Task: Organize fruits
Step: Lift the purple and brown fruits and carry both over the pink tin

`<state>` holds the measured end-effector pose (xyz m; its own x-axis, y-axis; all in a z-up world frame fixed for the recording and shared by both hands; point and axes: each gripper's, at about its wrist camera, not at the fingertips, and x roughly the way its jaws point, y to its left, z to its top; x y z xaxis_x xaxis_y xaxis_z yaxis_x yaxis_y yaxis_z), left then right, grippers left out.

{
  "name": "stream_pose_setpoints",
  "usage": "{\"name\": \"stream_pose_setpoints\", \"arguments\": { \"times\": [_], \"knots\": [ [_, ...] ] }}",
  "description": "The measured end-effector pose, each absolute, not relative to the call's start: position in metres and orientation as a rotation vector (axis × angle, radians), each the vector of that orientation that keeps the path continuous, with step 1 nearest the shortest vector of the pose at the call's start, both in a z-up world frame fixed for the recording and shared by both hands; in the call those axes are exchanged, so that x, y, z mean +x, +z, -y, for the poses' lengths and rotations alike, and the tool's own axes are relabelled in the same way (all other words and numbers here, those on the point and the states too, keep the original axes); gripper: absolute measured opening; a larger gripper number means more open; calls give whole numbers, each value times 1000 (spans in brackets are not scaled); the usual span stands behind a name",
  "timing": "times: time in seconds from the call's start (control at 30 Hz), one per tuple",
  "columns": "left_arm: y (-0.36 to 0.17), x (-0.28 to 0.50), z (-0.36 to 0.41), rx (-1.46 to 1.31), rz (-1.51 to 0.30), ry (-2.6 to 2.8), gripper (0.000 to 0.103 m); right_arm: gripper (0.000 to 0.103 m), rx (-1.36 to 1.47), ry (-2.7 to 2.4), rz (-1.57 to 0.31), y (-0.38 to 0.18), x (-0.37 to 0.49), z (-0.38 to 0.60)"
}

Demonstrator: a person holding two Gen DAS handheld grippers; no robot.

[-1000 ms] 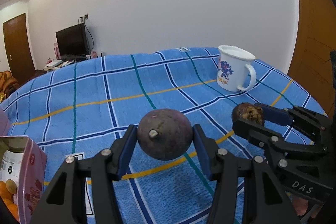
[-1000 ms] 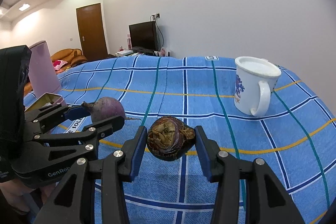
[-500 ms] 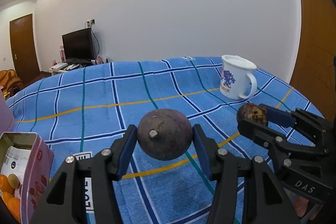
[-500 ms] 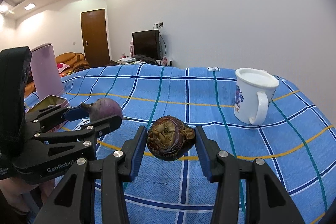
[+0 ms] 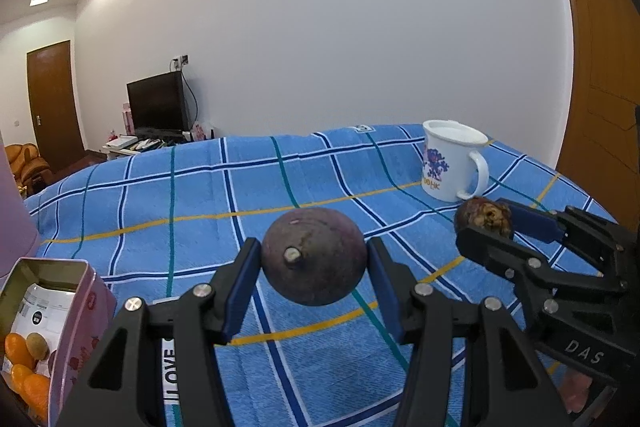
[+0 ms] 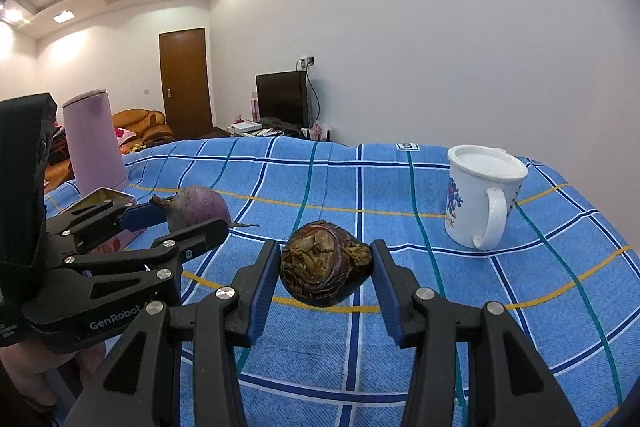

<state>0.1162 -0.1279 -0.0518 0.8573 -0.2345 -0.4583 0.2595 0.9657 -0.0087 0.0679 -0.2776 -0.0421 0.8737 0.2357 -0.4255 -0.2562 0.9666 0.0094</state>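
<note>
My left gripper [image 5: 314, 273] is shut on a round purple fruit [image 5: 314, 257], held above the blue checked cloth; the same fruit [image 6: 198, 209] shows at the left of the right wrist view. Between the blue pads of my right gripper [image 6: 325, 277] sits a smaller dark brown fruit with a dried crown [image 6: 322, 273], pads pressed on both its sides. That brown fruit [image 5: 484, 217] also appears at the right in the left wrist view, beside the left gripper. An open pink tin [image 5: 86, 301] at the lower left holds several orange fruits [image 5: 24, 367].
A white mug with a blue print [image 5: 450, 165] stands on the cloth [image 5: 200, 195] at the far right, handle toward me. A tall pink container [image 6: 94, 145] rises at the far left behind the tin. A television and a door lie beyond the table.
Both views have tilted slightly upward, so the cloth and mug sit lower in the pictures. Each gripper still holds its fruit as before.
</note>
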Motion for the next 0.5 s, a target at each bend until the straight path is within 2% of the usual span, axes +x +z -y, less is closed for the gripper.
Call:
{"name": "stream_pose_setpoints", "arguments": {
  "times": [0.5],
  "knots": [
    [-46,102,127,66,-410,-227,56,48,-58,258,-393,-40,59,276]
  ]
}}
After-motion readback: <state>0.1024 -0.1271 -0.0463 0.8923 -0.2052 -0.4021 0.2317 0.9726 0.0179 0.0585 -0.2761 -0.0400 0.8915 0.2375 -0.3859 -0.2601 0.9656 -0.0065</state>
